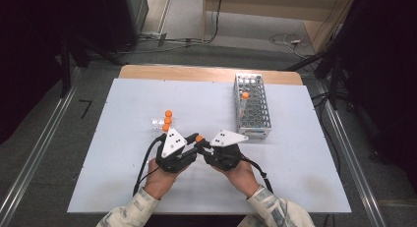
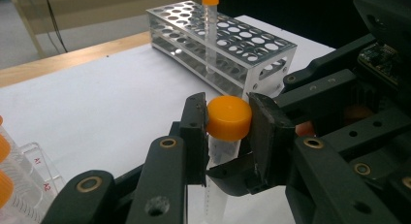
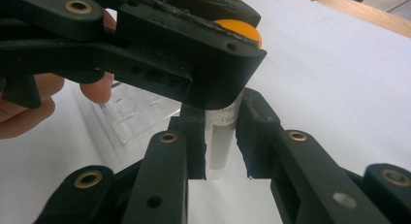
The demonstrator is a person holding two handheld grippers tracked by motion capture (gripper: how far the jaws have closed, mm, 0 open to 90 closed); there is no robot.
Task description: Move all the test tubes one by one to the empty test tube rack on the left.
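White sheet (image 1: 123, 163) covers a wooden table (image 1: 206, 72); grey floor around it, cables (image 1: 287, 39) on the floor at the far side, dark stands at both edges of the room. Metal rack (image 1: 253, 109) stands far right on the sheet with one orange-capped tube (image 1: 244, 100) upright in a hole; the other holes look empty. Clear tray (image 1: 158, 124) sits left of centre and holds several orange-capped tubes (image 1: 167, 121). Near the front edge the two grippers meet over the sheet, clear of rack and tray. Left gripper (image 2: 228, 124) is clamped on the orange cap (image 2: 229, 117) of a tube (image 3: 221, 136). Right gripper (image 3: 220, 139) is closed round the tube's clear body just below the cap. Tube is held between both, upright in the left gripper view.
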